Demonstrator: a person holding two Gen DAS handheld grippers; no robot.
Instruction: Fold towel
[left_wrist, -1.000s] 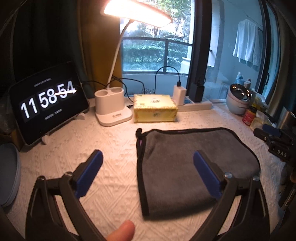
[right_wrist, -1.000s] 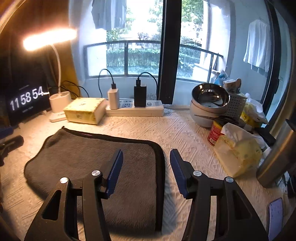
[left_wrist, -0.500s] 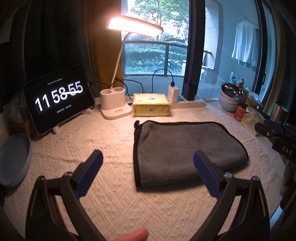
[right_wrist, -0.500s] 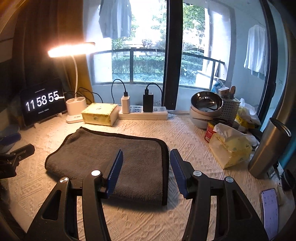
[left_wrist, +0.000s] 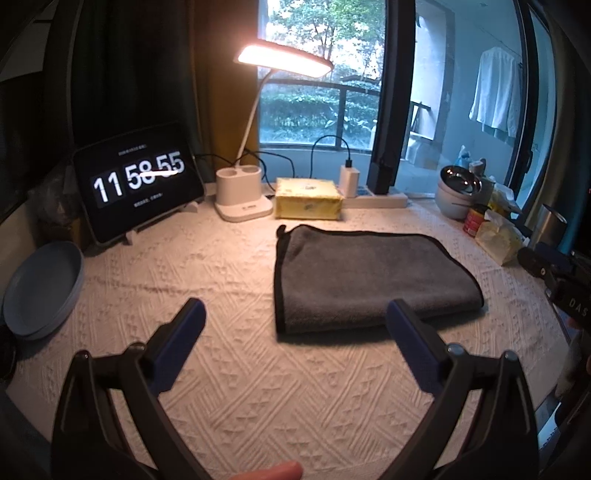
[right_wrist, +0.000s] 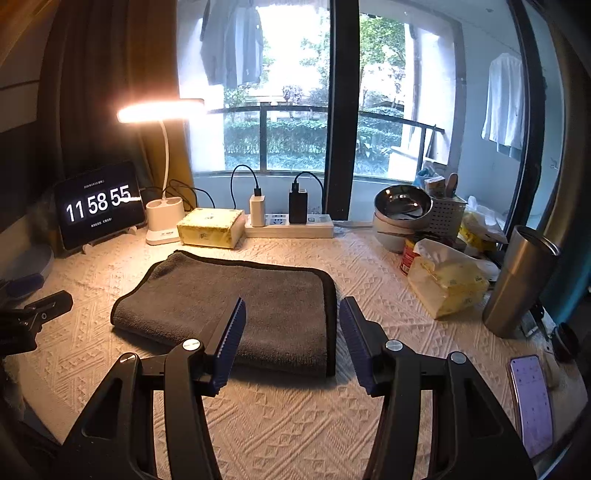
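Towel (left_wrist: 365, 277), grey with a dark bound edge, lies folded into a flat rectangle on the white patterned tablecloth (left_wrist: 229, 387), near the middle of the table. Nearest the left wrist camera, the left gripper (left_wrist: 293, 319) hangs above the bare cloth with its blue-padded fingers (left_wrist: 183, 332) spread wide; it holds nothing, and its right finger overlaps the towel's near edge in the view, though contact cannot be judged. From the right wrist camera the towel (right_wrist: 236, 295) sits just past the right gripper (right_wrist: 291, 321), whose jaws are parted with nothing between them; one finger appears over the towel's near side and the other over the cloth beside its bound right edge. A phone (right_wrist: 532, 402) lies at the near right of the table. Farther out on that side stand a steel tumbler (right_wrist: 521, 280), a soft pack of tissues (right_wrist: 447, 284) and a red can (right_wrist: 408, 254), with stacked bowls (right_wrist: 400, 214) behind them. At the left, grey plates (left_wrist: 40, 284) sit near the table edge. Beyond the towel, along the window, are a yellow box (left_wrist: 308, 197), a white lamp (left_wrist: 242, 197) that is lit, a power strip (right_wrist: 291, 225) with two chargers plugged in, and a tablet (left_wrist: 138, 184) propped on a stand showing 11 58 55.
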